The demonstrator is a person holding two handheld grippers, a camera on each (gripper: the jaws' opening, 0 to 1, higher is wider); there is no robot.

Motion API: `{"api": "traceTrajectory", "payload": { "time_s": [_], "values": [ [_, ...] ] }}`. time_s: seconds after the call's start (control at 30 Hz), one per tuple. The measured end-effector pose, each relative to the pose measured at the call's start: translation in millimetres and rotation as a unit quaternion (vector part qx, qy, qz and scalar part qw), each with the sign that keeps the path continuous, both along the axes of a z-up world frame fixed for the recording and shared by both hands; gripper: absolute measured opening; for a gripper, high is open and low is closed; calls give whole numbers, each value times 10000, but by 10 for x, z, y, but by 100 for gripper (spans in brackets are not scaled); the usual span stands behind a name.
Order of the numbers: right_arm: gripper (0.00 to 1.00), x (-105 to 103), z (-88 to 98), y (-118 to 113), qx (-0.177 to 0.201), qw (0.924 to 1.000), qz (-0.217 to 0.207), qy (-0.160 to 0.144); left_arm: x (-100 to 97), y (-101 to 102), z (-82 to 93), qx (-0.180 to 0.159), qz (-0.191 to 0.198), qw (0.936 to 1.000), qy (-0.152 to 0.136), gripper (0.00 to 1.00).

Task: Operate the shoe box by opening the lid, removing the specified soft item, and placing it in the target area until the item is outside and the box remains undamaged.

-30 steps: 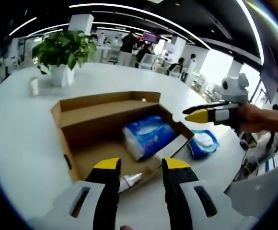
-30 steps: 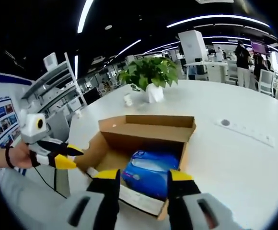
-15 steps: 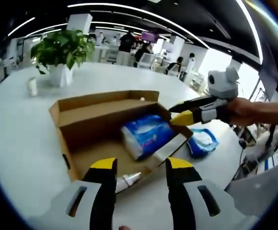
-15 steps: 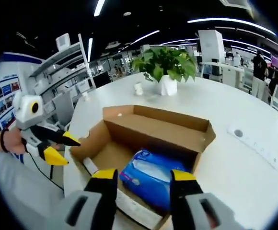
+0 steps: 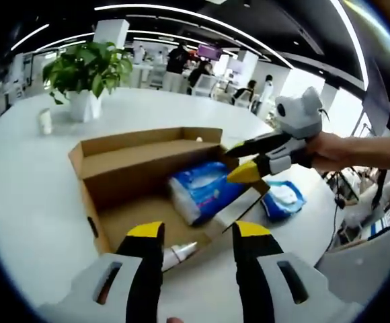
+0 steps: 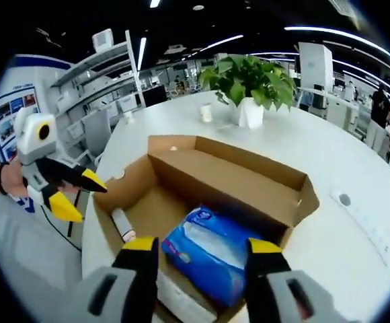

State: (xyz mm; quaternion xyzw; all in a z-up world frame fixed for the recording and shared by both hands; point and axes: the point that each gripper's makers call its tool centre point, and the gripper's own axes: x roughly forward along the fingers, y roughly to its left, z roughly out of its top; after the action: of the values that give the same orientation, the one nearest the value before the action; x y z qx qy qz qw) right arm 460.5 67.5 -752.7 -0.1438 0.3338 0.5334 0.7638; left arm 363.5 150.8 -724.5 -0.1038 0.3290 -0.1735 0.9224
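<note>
Jaws spread on both the right gripper [image 5: 239, 161] and left gripper [image 6: 74, 195], above the open shoe box [image 5: 124, 168].

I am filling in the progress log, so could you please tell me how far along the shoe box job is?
Done: the shoe box is open. In hand: the right gripper, jaws open, reaches over the blue soft pack in the box. The left gripper hangs open beside the box. Left: grasp the pack, lift it out, place it.

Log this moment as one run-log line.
box: shoe box lid open | item: blue soft pack inside box | right hand-held gripper: open, above pack | left hand-held gripper: open, at box's near edge | stage: reaching in
</note>
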Motion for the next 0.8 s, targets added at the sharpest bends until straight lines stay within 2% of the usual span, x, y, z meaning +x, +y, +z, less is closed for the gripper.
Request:
{"api": "traceTrajectory", "payload": {
  "time_s": [0.1, 0.17, 0.57, 0.8],
  "values": [
    [53, 31, -64, 5, -142, 9998, 151, -24, 7, 16, 6, -13, 21, 10000, -16, 41],
    [56, 70, -122, -9, -383, 9984, 389, -176, 5, 30, -11, 35, 30, 10000, 1, 41],
    [63, 207, -328, 62, -765, 9916, 992, -309, 60, 125, -71, 28, 90, 10000, 12, 41],
    [66, 271, -453, 80, -986, 9861, 1281, -387, 51, 99, -58, 33, 83, 10000, 8, 41]
  ]
}}
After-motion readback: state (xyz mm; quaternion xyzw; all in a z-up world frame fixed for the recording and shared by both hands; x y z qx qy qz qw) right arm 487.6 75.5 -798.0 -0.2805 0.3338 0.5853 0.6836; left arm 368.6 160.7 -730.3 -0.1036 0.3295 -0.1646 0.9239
